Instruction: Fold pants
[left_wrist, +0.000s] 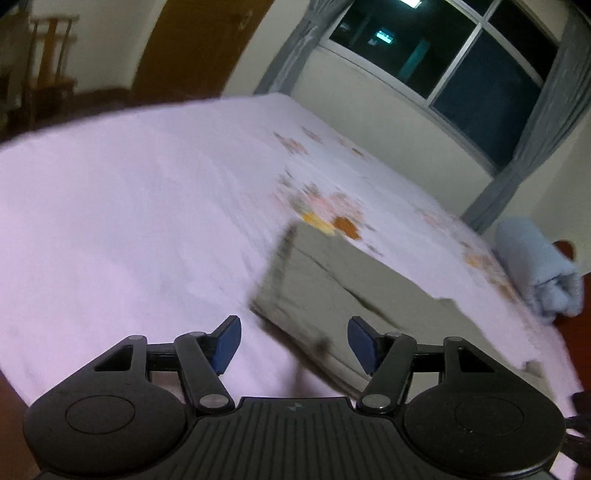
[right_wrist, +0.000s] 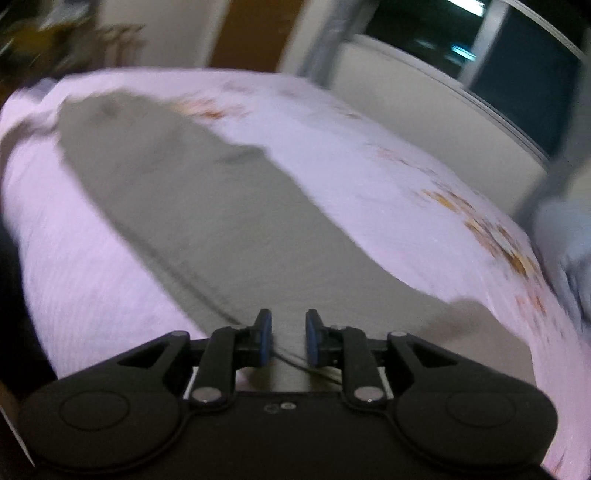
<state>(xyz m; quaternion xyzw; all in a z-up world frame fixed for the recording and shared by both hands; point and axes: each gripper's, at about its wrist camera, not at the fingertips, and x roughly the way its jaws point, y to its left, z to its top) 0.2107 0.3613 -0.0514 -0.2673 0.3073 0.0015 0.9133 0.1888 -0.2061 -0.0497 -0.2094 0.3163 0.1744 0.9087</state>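
Note:
Grey-olive pants (left_wrist: 332, 288) lie flat on a pink bed sheet (left_wrist: 129, 221). In the left wrist view my left gripper (left_wrist: 293, 341) is open and empty, just above the near corner of the pants at the waist end. In the right wrist view the pants (right_wrist: 207, 221) stretch away lengthwise along the sheet (right_wrist: 369, 184). My right gripper (right_wrist: 288, 341) hovers over their near end, its blue pads a narrow gap apart with nothing seen between them. Both views are motion-blurred.
A rolled light-blue blanket (left_wrist: 535, 266) lies at the bed's right edge, also seen in the right wrist view (right_wrist: 565, 236). A window with grey curtains (left_wrist: 461, 62) and a brown door (left_wrist: 199, 44) stand behind the bed. The sheet has an orange floral print (left_wrist: 332, 218).

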